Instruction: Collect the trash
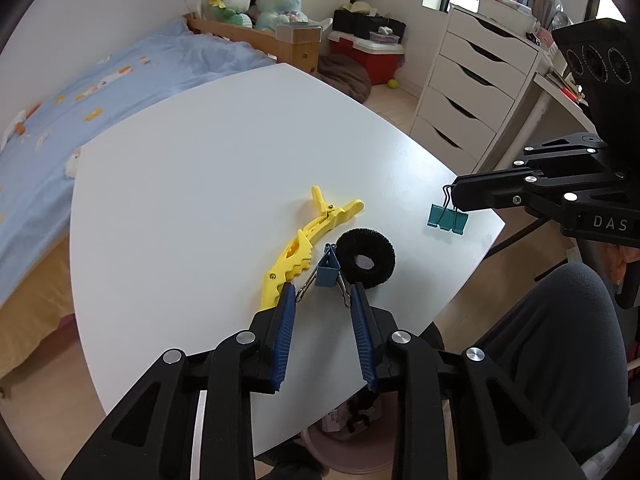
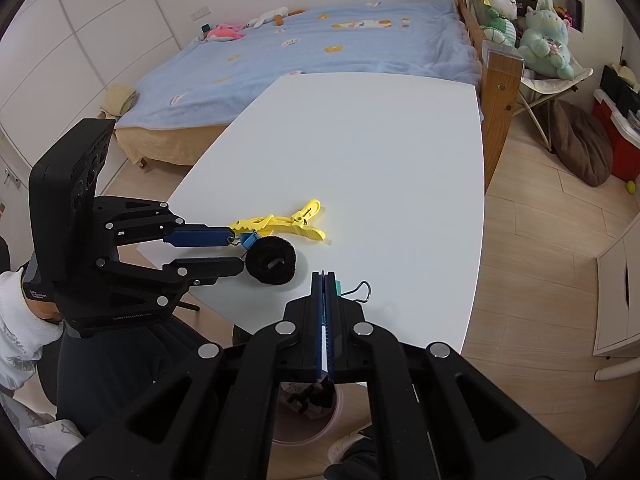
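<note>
Blue and teal binder clips, a yellow plastic clamp (image 1: 308, 244) and a black foam ring (image 1: 366, 261) lie near the front edge of a white table (image 1: 224, 168) as a person works 2 handheld grippers to collect trash. In the left wrist view the left gripper (image 1: 323, 294) has its blue-padded fingers (image 1: 285, 320) spread either side of the blue binder clip (image 1: 328, 271), tips at its splayed wire handles; whether the pads press the wires yet cannot be told, so the clip reads as framed, not gripped. The right gripper (image 2: 325, 276) is clenched tight on a wire handle of the teal binder clip (image 1: 447, 219), whose body hangs just under the jaws, touching or barely clear of the tabletop near its right edge. Both clips look light, stiff and springy, with slick painted bodies; the wire loops or the folded spine seem the surest places to pinch, and a thin wire could twist out sideways. The foam ring should squash easily. A pink bin (image 2: 316, 420) below the front edge is mostly hidden by the table and the gripper bodies, its contents unclear. From the right wrist view, only a sliver of teal shows beside the shut jaws.
</note>
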Demonstrator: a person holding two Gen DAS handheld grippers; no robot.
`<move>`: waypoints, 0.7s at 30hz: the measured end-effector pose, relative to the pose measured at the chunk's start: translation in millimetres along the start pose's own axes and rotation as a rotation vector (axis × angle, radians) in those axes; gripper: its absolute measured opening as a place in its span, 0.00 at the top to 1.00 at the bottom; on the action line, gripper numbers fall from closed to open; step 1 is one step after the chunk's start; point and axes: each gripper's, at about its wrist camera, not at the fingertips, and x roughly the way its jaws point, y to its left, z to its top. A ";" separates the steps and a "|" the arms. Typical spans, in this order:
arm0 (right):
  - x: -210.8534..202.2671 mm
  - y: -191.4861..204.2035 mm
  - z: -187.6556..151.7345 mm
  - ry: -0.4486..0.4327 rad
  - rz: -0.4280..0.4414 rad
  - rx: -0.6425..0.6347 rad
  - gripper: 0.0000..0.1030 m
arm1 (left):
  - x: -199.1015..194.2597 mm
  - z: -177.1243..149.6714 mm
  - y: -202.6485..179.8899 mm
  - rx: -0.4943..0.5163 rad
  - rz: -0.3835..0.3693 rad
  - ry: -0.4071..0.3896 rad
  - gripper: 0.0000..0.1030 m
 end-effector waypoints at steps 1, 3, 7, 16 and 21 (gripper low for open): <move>0.1 0.4 -0.2 0.000 0.000 -0.001 0.99 | -1.7 0.3 0.5 -0.004 0.000 -0.005 0.73; 0.8 0.1 -0.8 -0.001 0.001 -0.001 0.99 | -5.7 1.1 1.2 -0.008 -0.002 -0.014 0.73; 0.6 2.6 -1.6 -0.005 0.005 -0.004 0.99 | -15.2 0.9 2.2 -0.021 -0.004 -0.030 0.73; -19.5 21.7 -1.8 -0.034 0.020 -0.034 0.99 | -48.1 -1.9 -2.9 -0.030 0.000 -0.059 0.73; -34.7 36.4 -6.3 -0.050 0.032 -0.054 0.99 | -69.4 -9.7 -9.2 -0.026 -0.007 -0.079 0.73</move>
